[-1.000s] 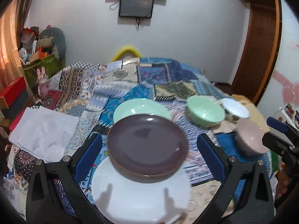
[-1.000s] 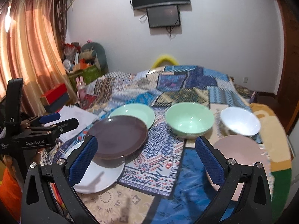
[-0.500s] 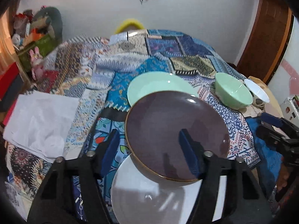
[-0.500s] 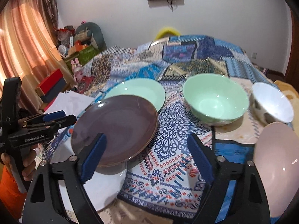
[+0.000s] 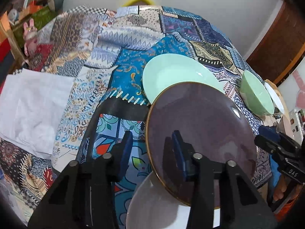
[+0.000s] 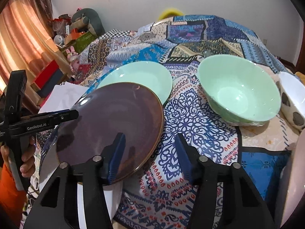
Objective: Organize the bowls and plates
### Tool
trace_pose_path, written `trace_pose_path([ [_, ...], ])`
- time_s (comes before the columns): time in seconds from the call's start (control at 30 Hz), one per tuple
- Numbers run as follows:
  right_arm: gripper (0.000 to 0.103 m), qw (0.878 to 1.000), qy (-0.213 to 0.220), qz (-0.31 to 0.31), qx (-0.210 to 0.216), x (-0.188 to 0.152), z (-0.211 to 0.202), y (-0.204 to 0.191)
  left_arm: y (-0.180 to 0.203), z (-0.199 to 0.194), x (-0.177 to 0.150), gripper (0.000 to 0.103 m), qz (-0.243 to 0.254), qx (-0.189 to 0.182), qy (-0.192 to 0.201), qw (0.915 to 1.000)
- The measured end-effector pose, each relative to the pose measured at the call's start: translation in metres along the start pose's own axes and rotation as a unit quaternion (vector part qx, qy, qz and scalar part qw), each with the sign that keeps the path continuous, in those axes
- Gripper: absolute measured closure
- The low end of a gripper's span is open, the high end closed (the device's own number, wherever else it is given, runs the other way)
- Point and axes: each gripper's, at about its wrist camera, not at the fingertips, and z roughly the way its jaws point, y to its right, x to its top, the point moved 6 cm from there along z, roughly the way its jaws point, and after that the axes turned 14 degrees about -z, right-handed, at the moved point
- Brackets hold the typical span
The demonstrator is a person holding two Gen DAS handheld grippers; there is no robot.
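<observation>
Patchwork cloth (image 6: 190, 114) covering the table. Brown plate (image 5: 200, 129), tilted, its near edge over a white plate (image 5: 152, 206) and its far edge overlapping a pale green plate (image 5: 171, 72). Green bowl (image 6: 238, 93) upright to the right; white spotted bowl (image 6: 291, 99) just beyond it; pink dish (image 6: 297, 171) at the right edge. Left gripper (image 5: 152, 152): fingers spread, straddling the brown plate's left rim, not clamped. Right gripper (image 6: 150, 152): fingers spread, straddling the same plate's right rim. White paper (image 5: 32, 110) lies left.
</observation>
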Motion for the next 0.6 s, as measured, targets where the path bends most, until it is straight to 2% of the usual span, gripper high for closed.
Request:
trace_pose_path([
  [0.1, 0.060, 1.000, -0.013, 0.007, 0.012, -0.001, 0.008, 0.000, -0.001, 0.006, 0.000, 0.065, 0.000, 0.000, -0.008, 1.0000],
  [0.37, 0.072, 0.998, -0.035, 0.014, 0.041, -0.003, 0.024, -0.003, 0.007, 0.013, -0.002, 0.069, 0.000, -0.030, -0.030, 0.9991],
  [0.6, 0.074, 0.998, -0.029, 0.031, 0.052, -0.002, 0.026, -0.002, 0.009, 0.014, -0.002, 0.069, -0.002, -0.031, -0.033, 0.9990],
])
